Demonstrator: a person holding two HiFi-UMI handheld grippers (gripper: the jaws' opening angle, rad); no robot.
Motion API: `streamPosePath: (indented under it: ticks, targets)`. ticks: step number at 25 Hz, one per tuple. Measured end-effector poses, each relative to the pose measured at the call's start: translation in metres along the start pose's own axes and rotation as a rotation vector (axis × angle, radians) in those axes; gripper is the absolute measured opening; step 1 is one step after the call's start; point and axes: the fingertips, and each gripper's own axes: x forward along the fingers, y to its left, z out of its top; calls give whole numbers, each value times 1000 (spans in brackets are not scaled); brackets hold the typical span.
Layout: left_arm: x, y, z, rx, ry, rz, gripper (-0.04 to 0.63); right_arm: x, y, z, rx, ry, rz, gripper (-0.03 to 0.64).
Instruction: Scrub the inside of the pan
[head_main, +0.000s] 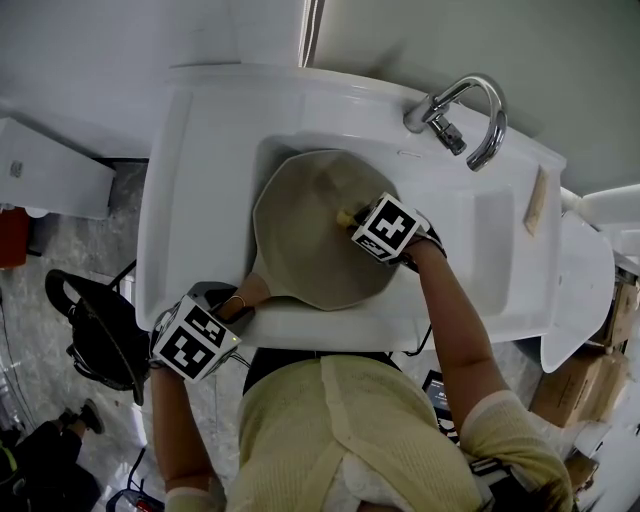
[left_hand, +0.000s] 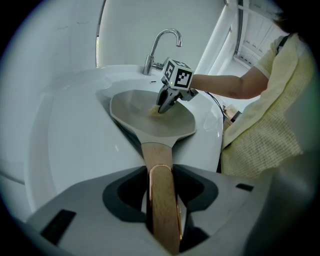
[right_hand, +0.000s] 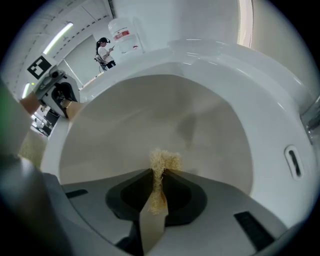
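Note:
A beige pan (head_main: 310, 240) lies tilted in the basin of the white sink (head_main: 200, 180), its wooden handle (head_main: 250, 292) pointing to the near left over the rim. My left gripper (head_main: 235, 305) is shut on that handle (left_hand: 160, 192), holding the pan (left_hand: 145, 117) in place. My right gripper (head_main: 352, 218) reaches down inside the pan from the right, shut on a straw-coloured fibre scrubber (right_hand: 162, 162). The scrubber's frayed tip touches the pan's inner surface (right_hand: 150, 125) near the middle. In the left gripper view the right gripper (left_hand: 164, 106) stands over the pan's far side.
A chrome faucet (head_main: 470, 115) arches over the basin's far right corner. A pale stick-like object (head_main: 536, 200) lies on the sink's right ledge. A black bag (head_main: 95, 330) sits on the floor at left, and cardboard boxes (head_main: 585, 375) at right.

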Motion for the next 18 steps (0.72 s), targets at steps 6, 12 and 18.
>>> streamPosePath:
  ticks: [6,12,18]
  targets:
    - [0,0,1,-1,-2,-6,204,10,-22,3,33,10,-118,74]
    - [1,0,2,1,-5,-9,204,21,-22,-3,67,63,-118,74]
    - [1,0,0,0,-4,-7,204,22,-14,-10,76,127,-95,74]
